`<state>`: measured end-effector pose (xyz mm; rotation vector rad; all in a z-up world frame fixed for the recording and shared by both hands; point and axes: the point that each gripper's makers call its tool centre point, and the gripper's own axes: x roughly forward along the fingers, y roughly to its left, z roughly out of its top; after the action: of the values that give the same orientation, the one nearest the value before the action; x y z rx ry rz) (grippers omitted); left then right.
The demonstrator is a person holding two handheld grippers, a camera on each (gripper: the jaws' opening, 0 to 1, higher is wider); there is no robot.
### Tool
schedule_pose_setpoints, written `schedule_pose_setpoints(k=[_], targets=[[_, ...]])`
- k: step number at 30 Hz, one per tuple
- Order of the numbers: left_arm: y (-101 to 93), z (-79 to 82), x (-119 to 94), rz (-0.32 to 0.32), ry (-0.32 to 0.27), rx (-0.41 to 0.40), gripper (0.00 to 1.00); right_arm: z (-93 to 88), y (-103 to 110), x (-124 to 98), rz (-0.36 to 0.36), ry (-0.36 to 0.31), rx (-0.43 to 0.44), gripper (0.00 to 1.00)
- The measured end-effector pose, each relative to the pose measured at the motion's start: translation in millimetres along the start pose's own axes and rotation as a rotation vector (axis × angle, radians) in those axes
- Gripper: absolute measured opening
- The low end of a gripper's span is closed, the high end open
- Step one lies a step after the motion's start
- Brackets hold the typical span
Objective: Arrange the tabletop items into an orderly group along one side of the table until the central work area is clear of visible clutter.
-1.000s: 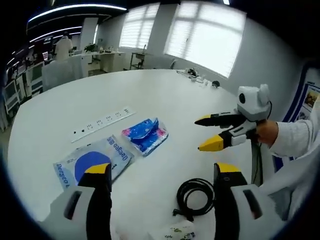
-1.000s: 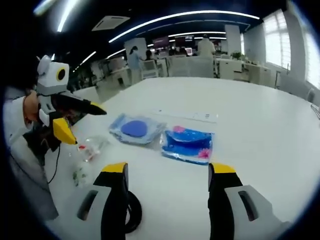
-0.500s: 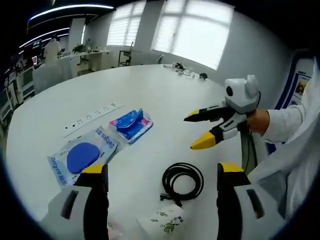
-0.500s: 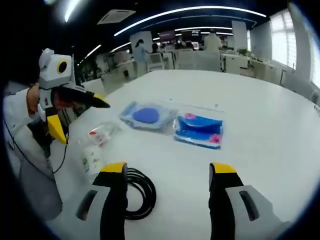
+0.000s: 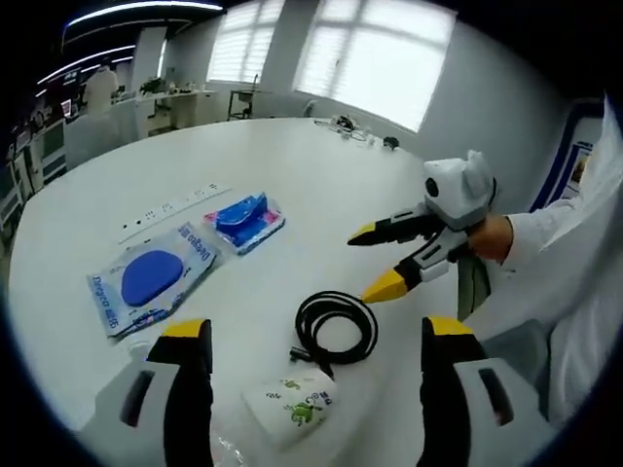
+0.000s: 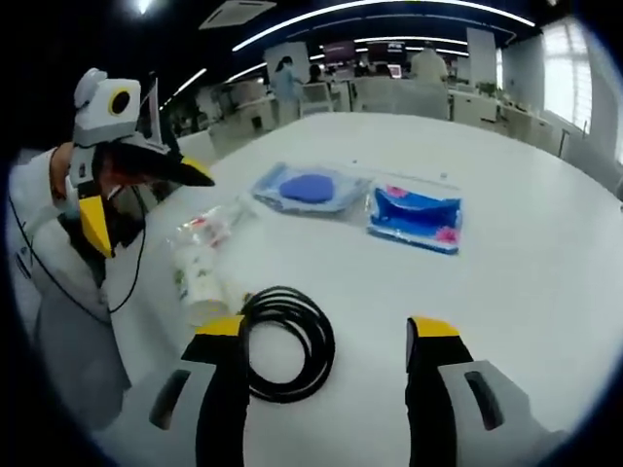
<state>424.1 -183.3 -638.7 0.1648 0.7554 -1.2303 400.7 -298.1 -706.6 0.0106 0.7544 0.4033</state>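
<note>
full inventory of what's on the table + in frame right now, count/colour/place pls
table: 1, white, large, under everything
coiled cable: 1, black, near edge, just ahead of both grippers
white packet: 1, white with green print, between left gripper's jaws, beside the cable
clear wrapped packet: 1, clear with red print, past the white packet
flat pouch with blue disc: 1, pale blue, mid-table
blue patterned pack: 1, blue with pink, next to the pouch
power strip: 1, white, behind the two packs
small items: several, dark, far table edge, too small to identify
left gripper: 1, black/yellow tips, open
right gripper: 1, same colours, open, above table
</note>
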Motion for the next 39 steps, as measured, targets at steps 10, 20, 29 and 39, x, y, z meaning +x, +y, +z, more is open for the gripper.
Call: schedule_pose_setpoints(k=[10,20,29,39], targets=[[-5.4,-14.8,-8,-0.005,-0.001,-0.027,0.89,-23.7,7,19,0.006,0.068,-0.034,0.58],[-2.6,-25.5,-15,0.004,0.003,-0.046,0.88,-30.6,11,30,0.017,0.109,-0.054,0.44],[-1.1,-27.0,-16,0.008,-0.005,-0.056,0.87,-41.3,12,40,0.019,0.158,-0.065,0.32],[1.2,-32.3,-17,0.013,-0.005,-0.065,0.85,-46.2,2,42,-0.034,0.215,-0.105,0.14]])
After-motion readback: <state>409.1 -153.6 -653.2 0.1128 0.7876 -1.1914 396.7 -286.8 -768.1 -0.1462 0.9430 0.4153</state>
